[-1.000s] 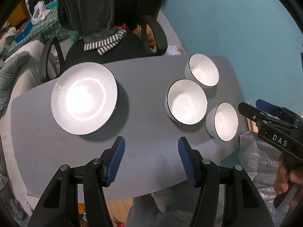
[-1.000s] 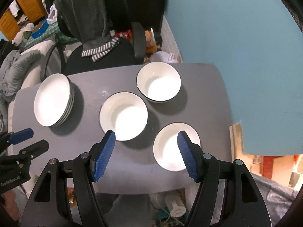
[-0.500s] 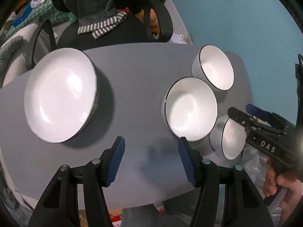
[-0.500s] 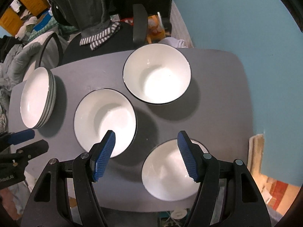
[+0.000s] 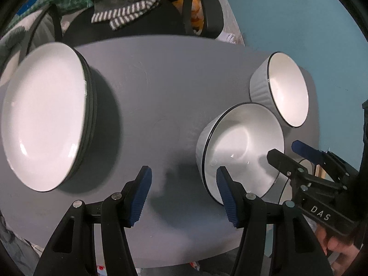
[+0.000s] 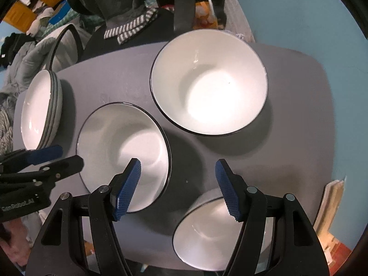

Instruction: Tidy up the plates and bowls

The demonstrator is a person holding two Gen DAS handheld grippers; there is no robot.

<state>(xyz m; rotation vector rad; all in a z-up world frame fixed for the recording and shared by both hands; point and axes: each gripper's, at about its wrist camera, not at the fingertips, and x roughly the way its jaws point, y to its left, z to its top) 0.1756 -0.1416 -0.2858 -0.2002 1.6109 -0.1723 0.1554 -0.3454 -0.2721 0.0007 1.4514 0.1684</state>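
Three white bowls with dark rims stand on the grey table [image 6: 299, 119]: a far bowl [image 6: 209, 87], a middle bowl [image 6: 122, 147] and a near bowl [image 6: 218, 234]. A stack of white plates [image 6: 39, 110] sits at the table's left. My right gripper [image 6: 178, 184] is open, low over the table between the middle and near bowls. My left gripper [image 5: 184, 191] is open; its right finger is at the middle bowl's [image 5: 241, 147] near rim. The plate stack [image 5: 43, 128] is to its left, and the far bowl [image 5: 283, 87] is beyond.
A black office chair [image 6: 142, 23] draped with grey clothing and a striped cloth stands behind the table. A teal wall [image 6: 310, 18] runs along the right. Clutter lies on the floor at left. The right gripper shows in the left wrist view [image 5: 296, 154].
Both grippers have come down and forward toward the table. The bowls and plates look larger. Both stay open and hold nothing.
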